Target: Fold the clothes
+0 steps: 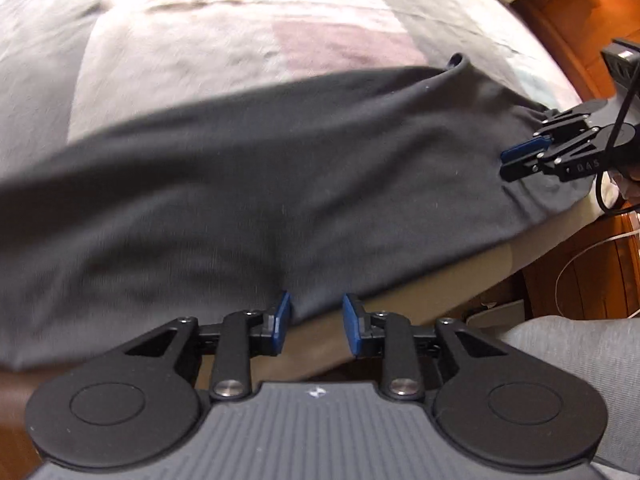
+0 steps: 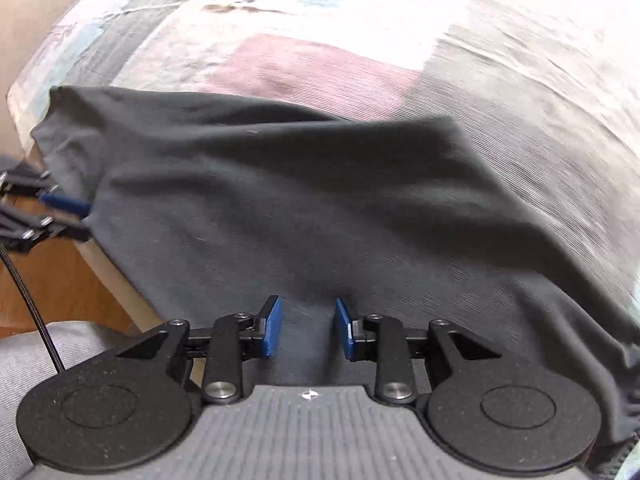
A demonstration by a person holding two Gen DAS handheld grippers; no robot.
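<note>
Garment (image 1: 280, 184) — gripper (image 1: 316, 322) jaws apart

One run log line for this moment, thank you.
garment: dark cloth on bed | left tongs: open | right tongs: open

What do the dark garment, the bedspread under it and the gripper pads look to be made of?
Dark garment: soft matte knit, likely cotton jersey; it drapes limply in soft folds with no sheen. Bedspread: woven printed cloth, probably cotton; faint ribbed texture, faded pastel blocks. Gripper pads: blue and smooth, probably rubber or plastic, on black plastic-looking linkages.
</note>
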